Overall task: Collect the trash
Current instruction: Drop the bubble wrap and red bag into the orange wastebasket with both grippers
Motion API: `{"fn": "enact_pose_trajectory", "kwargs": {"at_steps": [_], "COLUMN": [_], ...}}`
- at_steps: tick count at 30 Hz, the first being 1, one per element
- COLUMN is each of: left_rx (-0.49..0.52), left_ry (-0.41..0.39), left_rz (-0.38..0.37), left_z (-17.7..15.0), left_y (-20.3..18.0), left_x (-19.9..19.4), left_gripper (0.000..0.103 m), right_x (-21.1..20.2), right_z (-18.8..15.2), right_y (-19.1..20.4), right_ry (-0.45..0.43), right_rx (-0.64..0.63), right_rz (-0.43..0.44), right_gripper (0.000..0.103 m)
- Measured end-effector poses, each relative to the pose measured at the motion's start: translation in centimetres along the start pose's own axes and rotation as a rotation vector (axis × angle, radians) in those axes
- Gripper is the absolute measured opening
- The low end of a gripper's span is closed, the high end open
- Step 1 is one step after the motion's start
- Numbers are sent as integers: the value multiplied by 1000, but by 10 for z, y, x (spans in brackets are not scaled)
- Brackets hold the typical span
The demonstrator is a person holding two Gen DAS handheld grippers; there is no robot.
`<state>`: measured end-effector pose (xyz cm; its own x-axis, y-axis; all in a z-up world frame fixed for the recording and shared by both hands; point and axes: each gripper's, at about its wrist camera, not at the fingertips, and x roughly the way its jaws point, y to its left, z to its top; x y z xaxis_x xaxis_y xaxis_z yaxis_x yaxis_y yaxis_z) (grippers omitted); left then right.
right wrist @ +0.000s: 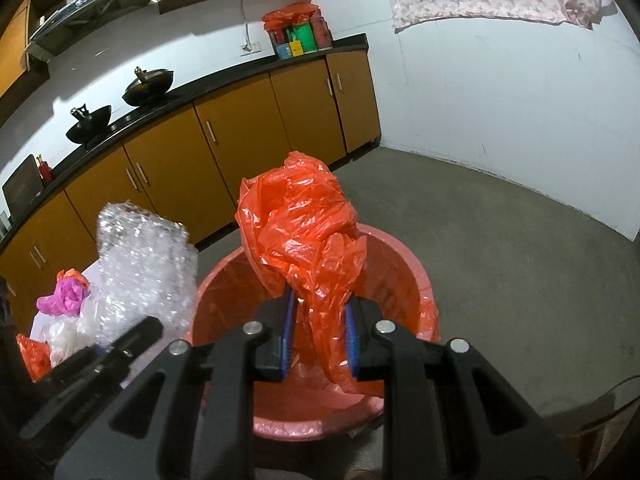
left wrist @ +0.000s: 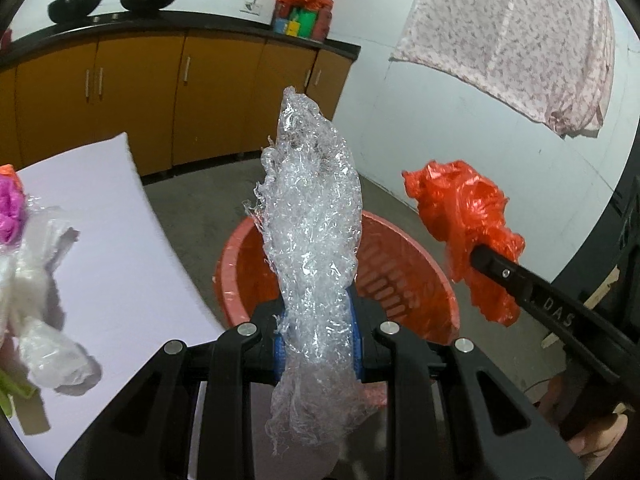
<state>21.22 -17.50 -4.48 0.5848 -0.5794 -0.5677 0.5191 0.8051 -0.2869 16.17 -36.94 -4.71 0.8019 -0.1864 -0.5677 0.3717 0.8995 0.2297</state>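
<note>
Crinkled clear plastic wrap [left wrist: 312, 240] is pinched in the left gripper [left wrist: 318, 344] fingers, an orange bag [right wrist: 304, 240] in the right gripper [right wrist: 318, 340] – both above the red bin [right wrist: 416, 280], not yet dropped. At nine o'clock, pink and white scraps [left wrist: 24, 256] remain on the bench [left wrist: 120, 240]; nothing blocks the bin.

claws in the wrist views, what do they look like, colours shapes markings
Both are matte black plastic. The left claw and right claw each have angular linkage arms with triangular cut-outs, round silver pivot pins, and ribbed blue pads inside the fingers. Seen from the left wrist view, one right finger carries raised "DAS" lettering.
</note>
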Motion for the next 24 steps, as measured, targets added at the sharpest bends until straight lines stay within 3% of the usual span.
{"fn": "enact_pose_trajectory", "kwargs": {"at_steps": [14,18,22,24], "left_rx": [49,51,38,34], "left_ry": [44,58,81,85], "left_rz": [0,1,-4,-1], "left_z": [5,6,4,3], "left_y": [-4,-5,-5,-4], "left_x": [29,36,42,43], "left_gripper": [24,25,40,45], "right_x": [31,34,34,32], "right_z": [5,10,10,8], "right_y": [-3,-7,-14,-18], "right_ry": [19,8,-6,-10], "right_rx": [50,75,88,94], "right_rz": [21,30,24,18], "right_gripper": [23,34,52,55]}}
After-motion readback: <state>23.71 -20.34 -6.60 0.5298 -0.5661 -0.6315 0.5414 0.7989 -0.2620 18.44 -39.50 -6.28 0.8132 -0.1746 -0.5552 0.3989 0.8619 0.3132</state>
